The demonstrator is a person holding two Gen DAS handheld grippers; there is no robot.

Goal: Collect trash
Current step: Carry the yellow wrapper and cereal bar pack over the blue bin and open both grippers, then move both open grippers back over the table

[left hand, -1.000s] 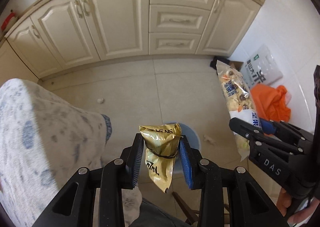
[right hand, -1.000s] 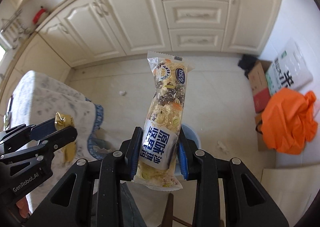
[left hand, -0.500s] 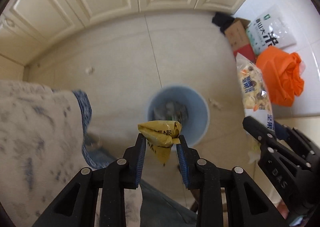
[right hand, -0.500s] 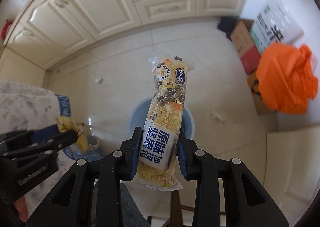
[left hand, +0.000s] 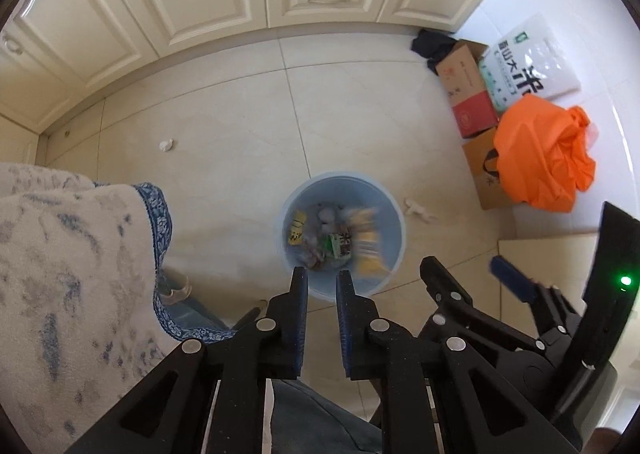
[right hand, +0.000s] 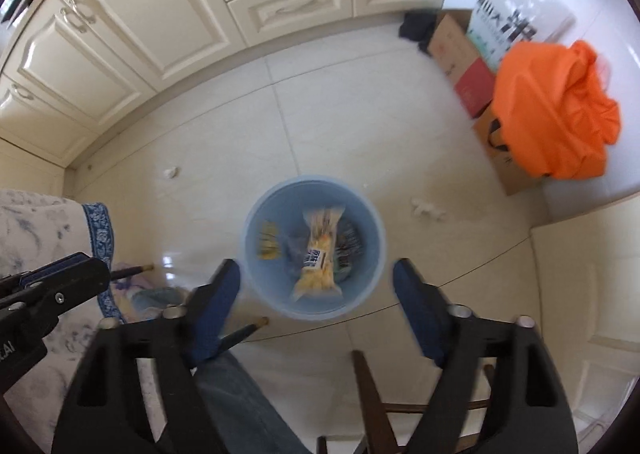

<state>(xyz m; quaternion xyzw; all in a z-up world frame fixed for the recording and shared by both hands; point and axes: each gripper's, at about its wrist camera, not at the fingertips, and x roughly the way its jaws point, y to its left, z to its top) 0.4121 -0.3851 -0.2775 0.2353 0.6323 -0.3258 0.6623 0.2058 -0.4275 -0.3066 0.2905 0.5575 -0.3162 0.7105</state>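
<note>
Your left gripper (left hand: 322,286) is clenched on nothing; your right gripper (right hand: 316,286), jaws just opening, is released above the round blue plastic bin (right hand: 256,278). Bump its rim and trash spills.

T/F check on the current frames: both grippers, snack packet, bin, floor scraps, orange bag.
1. The right gripper holds the snack packet. False: its jaws have just been opening, and the snack packet is in the blue bin.
2. The left gripper is shut on nothing. True.
3. The bin is empty. False: it holds several wrappers.
4. White scraps lie on the floor beside the bin. True.
5. The orange bag sits inside the bin. False: it rests on cardboard boxes by the wall.
</note>
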